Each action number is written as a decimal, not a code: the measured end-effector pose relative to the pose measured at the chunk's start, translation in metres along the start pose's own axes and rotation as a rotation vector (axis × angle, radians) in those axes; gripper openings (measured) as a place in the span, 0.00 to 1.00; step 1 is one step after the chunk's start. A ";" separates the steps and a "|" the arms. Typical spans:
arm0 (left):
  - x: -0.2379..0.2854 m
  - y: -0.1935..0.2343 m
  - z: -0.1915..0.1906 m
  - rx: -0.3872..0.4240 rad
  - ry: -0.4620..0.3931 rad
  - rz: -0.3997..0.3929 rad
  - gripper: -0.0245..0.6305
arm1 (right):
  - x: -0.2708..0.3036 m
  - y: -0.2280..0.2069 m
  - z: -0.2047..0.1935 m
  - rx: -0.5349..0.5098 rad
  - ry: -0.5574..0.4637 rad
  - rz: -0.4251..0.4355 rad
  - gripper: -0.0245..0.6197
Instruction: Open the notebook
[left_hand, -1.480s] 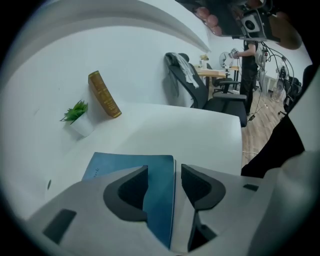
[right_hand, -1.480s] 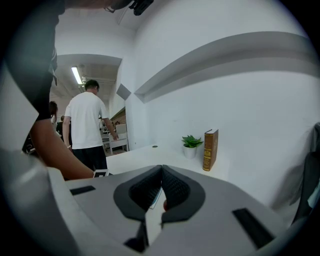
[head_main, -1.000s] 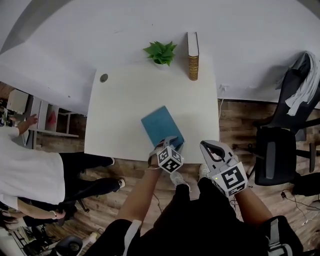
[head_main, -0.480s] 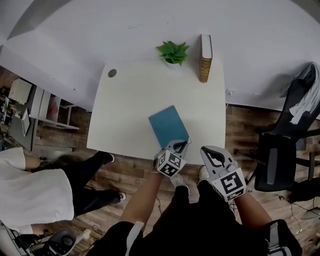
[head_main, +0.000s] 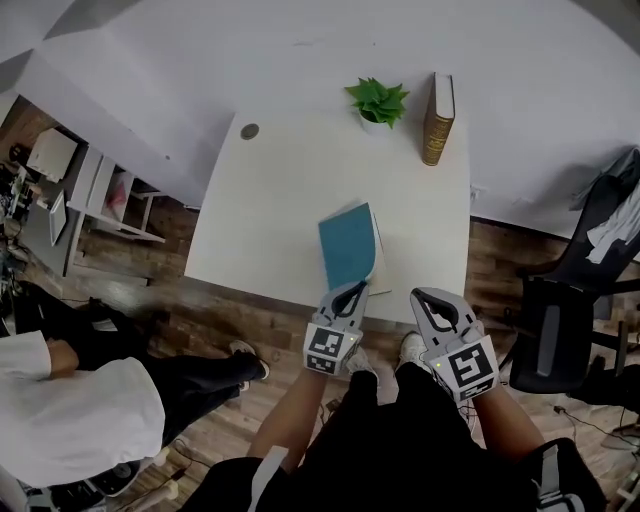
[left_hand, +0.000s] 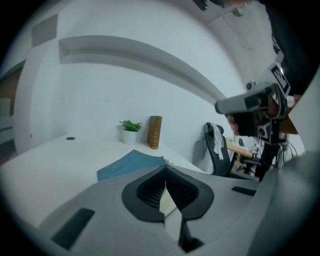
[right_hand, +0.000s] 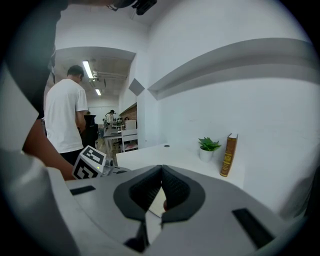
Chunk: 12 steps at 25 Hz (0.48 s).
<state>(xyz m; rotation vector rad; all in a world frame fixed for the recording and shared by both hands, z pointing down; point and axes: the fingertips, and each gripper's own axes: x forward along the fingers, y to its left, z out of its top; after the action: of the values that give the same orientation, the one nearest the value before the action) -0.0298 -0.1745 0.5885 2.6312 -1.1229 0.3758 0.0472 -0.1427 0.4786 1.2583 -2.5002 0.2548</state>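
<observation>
The teal notebook (head_main: 349, 243) lies near the front edge of the white table (head_main: 275, 200). Its cover is tilted up, with white pages (head_main: 379, 268) showing along its right side. My left gripper (head_main: 354, 292) is shut on the cover's near edge. In the left gripper view the raised teal cover (left_hand: 131, 164) runs away from the closed jaw tips of the left gripper (left_hand: 165, 169). My right gripper (head_main: 430, 300) hovers at the table's front edge, to the right of the notebook, shut with nothing in it. Its tips meet in the right gripper view (right_hand: 161, 168).
A small potted plant (head_main: 378, 100) and an upright brown book (head_main: 438, 118) stand at the table's far edge. A round grommet (head_main: 249, 131) sits in the far left corner. An office chair (head_main: 560, 330) stands to the right and a person in a white shirt (head_main: 70, 420) to the left.
The left gripper closed on the notebook's near edge and rose, which lifted the cover off the pages. The right gripper shifted a little sideways. The person at the left moved away.
</observation>
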 end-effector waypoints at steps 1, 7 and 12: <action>-0.009 0.007 0.003 -0.064 -0.036 0.019 0.05 | 0.000 0.002 0.001 -0.004 -0.001 0.000 0.03; -0.064 0.055 0.010 -0.539 -0.284 0.091 0.05 | 0.008 0.021 0.014 -0.021 -0.020 0.027 0.03; -0.111 0.102 -0.007 -0.848 -0.470 0.204 0.05 | 0.019 0.038 0.023 -0.040 -0.038 0.059 0.03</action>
<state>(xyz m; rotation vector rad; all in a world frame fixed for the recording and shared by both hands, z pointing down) -0.1794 -0.1666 0.5718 1.8768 -1.3004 -0.6001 0.0011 -0.1413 0.4639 1.1859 -2.5637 0.1955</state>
